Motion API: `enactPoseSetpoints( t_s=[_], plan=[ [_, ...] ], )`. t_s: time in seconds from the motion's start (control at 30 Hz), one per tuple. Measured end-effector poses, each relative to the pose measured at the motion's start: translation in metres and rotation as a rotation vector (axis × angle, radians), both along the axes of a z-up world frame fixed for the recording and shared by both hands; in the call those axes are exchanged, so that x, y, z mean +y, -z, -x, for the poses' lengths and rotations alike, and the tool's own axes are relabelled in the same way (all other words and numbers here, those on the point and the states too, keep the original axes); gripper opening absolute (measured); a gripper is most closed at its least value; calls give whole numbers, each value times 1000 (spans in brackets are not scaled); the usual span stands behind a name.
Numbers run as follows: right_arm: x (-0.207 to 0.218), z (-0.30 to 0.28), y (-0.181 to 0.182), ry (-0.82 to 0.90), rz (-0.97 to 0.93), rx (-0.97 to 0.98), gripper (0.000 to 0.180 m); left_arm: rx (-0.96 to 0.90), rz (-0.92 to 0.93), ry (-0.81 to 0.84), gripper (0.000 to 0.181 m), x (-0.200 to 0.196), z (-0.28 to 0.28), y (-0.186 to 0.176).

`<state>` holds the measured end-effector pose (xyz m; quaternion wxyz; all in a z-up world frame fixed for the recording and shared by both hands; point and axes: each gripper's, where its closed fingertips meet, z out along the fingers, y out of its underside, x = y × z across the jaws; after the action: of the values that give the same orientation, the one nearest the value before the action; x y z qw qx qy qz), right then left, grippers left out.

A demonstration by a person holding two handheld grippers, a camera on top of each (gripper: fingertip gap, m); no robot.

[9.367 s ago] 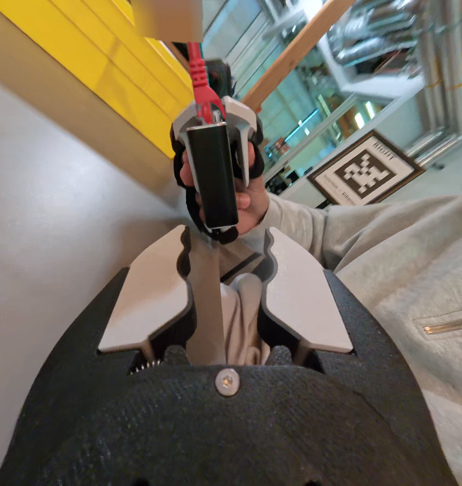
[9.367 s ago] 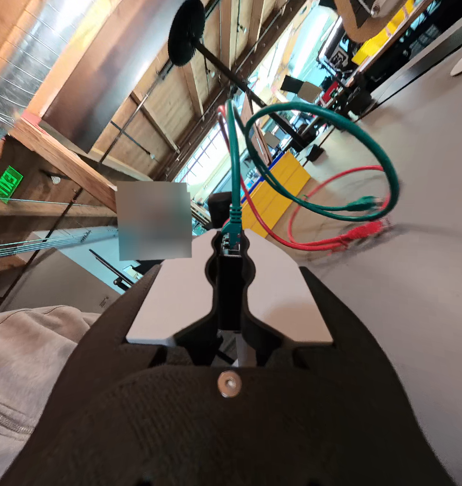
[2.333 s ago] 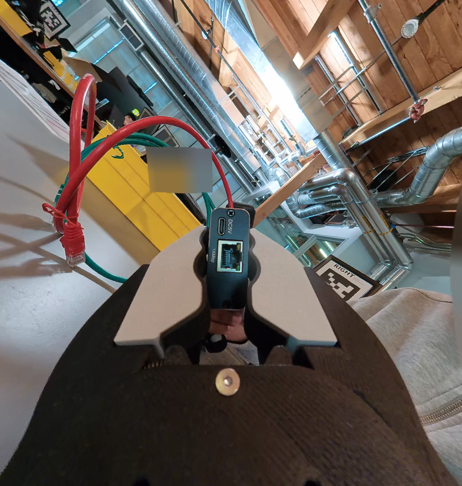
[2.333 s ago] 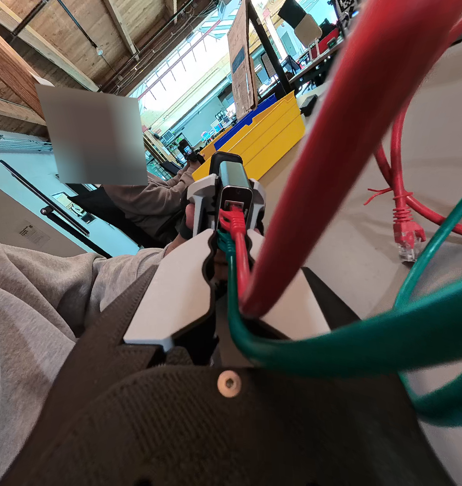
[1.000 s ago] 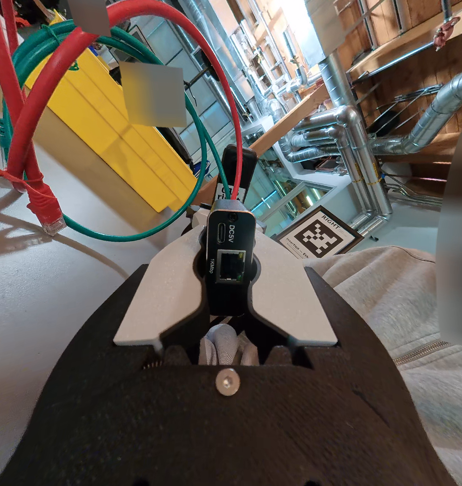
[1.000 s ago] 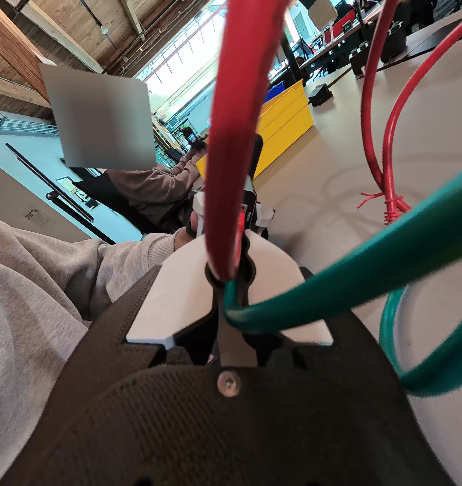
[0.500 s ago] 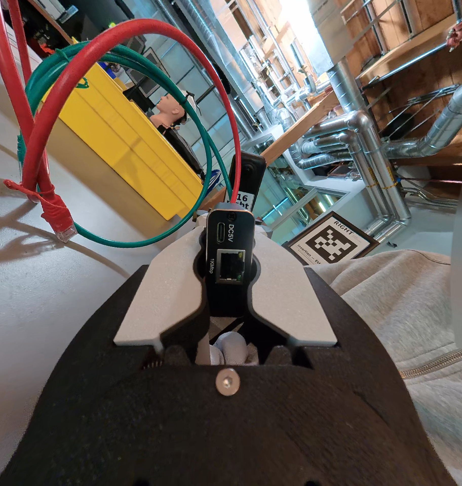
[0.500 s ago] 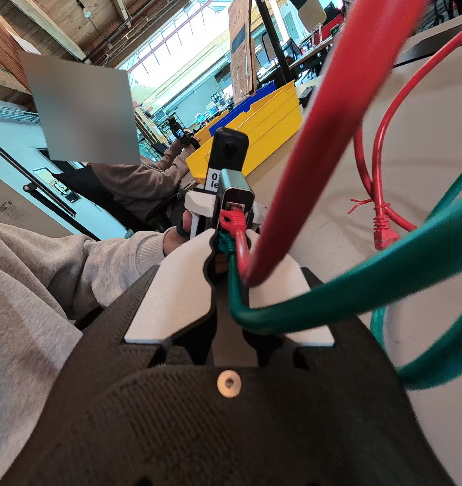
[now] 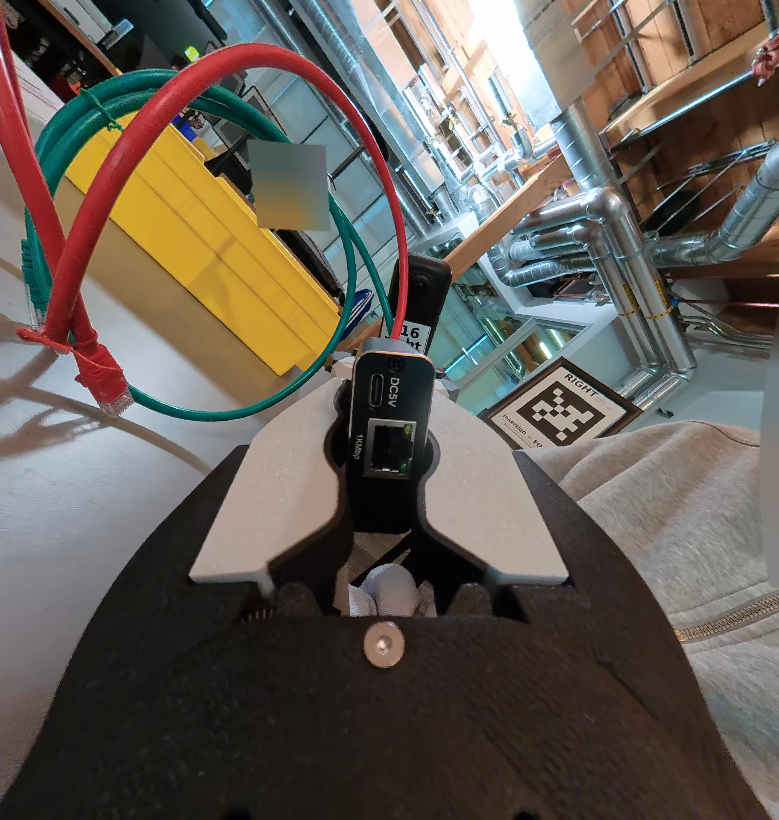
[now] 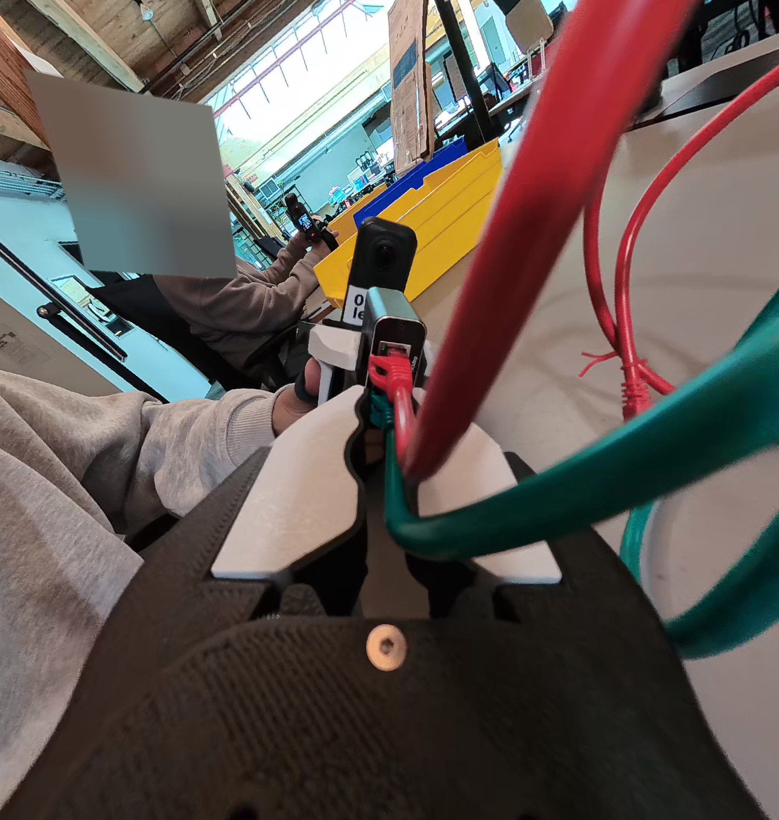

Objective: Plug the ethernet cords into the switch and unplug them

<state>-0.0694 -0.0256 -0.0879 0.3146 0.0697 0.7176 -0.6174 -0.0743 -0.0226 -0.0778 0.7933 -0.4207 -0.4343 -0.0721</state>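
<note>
My left gripper (image 9: 390, 399) is shut on the black switch (image 9: 390, 466) and holds it upright above the table. The near end shows an empty ethernet port. The red cord (image 9: 379, 177) and green cord (image 9: 201, 93) loop out of its far end. In the right wrist view the red plug (image 10: 396, 368) sits in the switch (image 10: 396, 333). The green plug (image 10: 379, 408) is just under it, between the tips of my right gripper (image 10: 385, 412), which is shut on it. The red cord (image 10: 534, 177) also passes through that gap. Each cord's loose plug hangs over the table (image 9: 106, 381).
Yellow bins (image 9: 201, 230) stand along the table's far edge. A framed black-and-white marker board (image 9: 560, 408) is behind the switch. A person's grey sleeve (image 10: 112, 443) lies on the left. Another seated person is farther off. Bare table (image 10: 534, 355) lies under the cords.
The switch passed from my right gripper to my left. In the last second my right gripper drew back slightly from the switch, with the cords still in its jaws.
</note>
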Motion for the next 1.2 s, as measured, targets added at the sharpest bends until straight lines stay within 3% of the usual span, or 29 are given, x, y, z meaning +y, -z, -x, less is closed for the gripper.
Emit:
enactPoseSetpoints(
  t_s=[0.03,0.63,0.67,0.73,0.77,0.8,0.87,0.97,1.2],
  plan=[
    [0,1,0,3,-1,7,13,-5,-6,-1,27,0,0,0],
    [-8,-5,-9,-7,-5,7,12,-9,-145,-65,26,-15,1,-14],
    [-7,-5,-10,-6,-2,5,11,2,-168,-97,27,-22,1,-18],
    [2,20,-7,102,-22,59,12,8,-349,-290,25,-85,-2,-25],
    [13,42,-7,171,-29,79,12,-5,-251,-343,26,-102,-3,-18],
    [22,59,-14,211,1,36,12,0,-156,-372,26,-107,-3,-16],
    [27,76,-24,241,60,-60,12,49,-138,-331,26,-95,-3,-30],
    [24,75,-19,225,33,-13,12,89,-75,-300,26,-80,-3,-31],
    [31,66,-28,156,81,-21,12,135,-168,-496,26,-139,-11,-30]
  ],
)
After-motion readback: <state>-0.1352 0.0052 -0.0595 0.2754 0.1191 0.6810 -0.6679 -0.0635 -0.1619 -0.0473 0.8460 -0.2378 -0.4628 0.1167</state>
